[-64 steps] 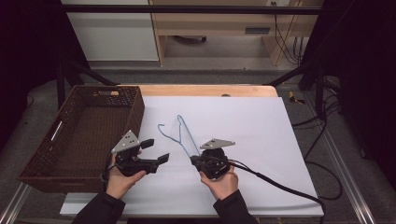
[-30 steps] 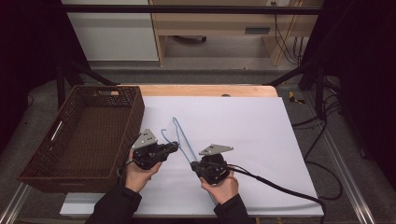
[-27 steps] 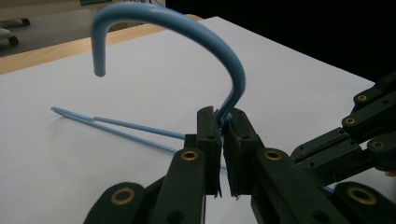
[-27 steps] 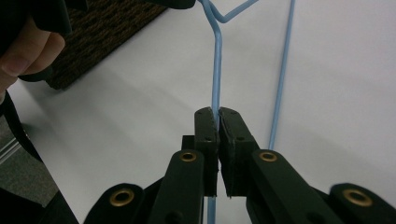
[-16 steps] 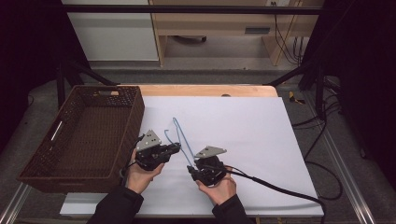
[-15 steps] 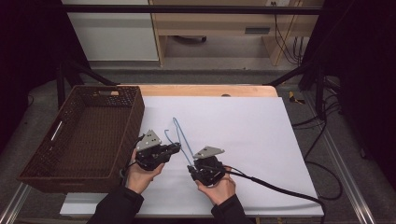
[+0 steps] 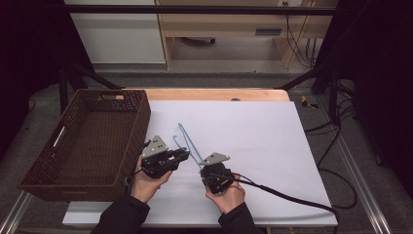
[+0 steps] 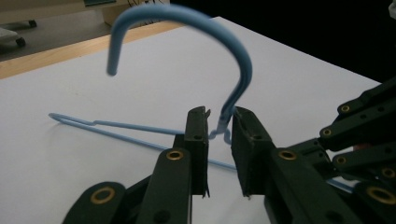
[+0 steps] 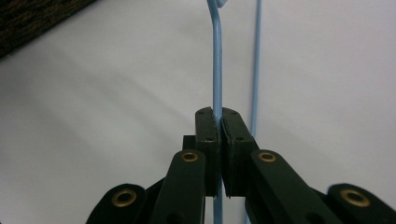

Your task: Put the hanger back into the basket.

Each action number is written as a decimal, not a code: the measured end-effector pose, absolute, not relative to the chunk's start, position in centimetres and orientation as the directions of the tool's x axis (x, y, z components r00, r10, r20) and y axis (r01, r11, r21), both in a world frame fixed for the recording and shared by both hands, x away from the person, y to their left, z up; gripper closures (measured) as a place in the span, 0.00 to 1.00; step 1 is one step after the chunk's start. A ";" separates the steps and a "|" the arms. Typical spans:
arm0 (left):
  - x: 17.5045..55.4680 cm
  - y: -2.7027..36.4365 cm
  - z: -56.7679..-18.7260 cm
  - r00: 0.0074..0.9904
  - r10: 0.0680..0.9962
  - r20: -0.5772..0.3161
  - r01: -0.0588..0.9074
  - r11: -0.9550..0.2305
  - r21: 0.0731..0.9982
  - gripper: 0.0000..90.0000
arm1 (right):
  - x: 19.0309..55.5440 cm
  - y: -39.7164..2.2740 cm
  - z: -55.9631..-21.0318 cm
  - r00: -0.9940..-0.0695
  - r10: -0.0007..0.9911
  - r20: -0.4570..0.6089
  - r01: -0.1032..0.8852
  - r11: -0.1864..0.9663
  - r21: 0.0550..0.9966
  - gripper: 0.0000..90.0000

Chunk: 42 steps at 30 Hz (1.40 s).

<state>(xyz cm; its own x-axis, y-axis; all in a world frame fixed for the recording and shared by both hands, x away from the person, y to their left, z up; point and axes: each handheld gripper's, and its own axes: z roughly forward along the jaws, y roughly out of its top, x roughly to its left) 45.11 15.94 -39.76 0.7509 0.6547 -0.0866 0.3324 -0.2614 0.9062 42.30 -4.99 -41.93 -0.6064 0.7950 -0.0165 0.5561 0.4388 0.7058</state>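
The right gripper is clamping a wire of the thin blue hanger (just right of the basket), while the left gripper, jaws parted, is straddling its hook neck.

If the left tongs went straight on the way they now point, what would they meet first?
Probably the blue hanger: the neck of its hook already stands between the open jaws of the left tongs. Beyond it lies bare white table; depth is uncertain.

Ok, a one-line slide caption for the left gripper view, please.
Left gripper with jaws open around the twisted neck of a thin blue wire hanger on the white table.
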 end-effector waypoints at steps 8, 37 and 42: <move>43.9 17.2 -38.7 0.729 0.685 -0.007 0.286 -0.295 0.911 0.45 | 43.5 -7.5 -39.1 -0.627 0.779 -0.005 0.529 0.431 0.731 0.98; 42.0 15.6 -39.2 0.760 0.558 0.332 0.109 -0.613 0.782 0.26 | 41.8 -13.2 -37.9 -0.860 0.466 0.207 0.449 0.498 0.742 0.98; 42.4 15.0 -39.6 0.762 0.526 0.377 0.078 -0.652 0.754 0.35 | 41.7 -13.0 -38.1 -0.868 0.446 0.221 0.448 0.506 0.737 0.98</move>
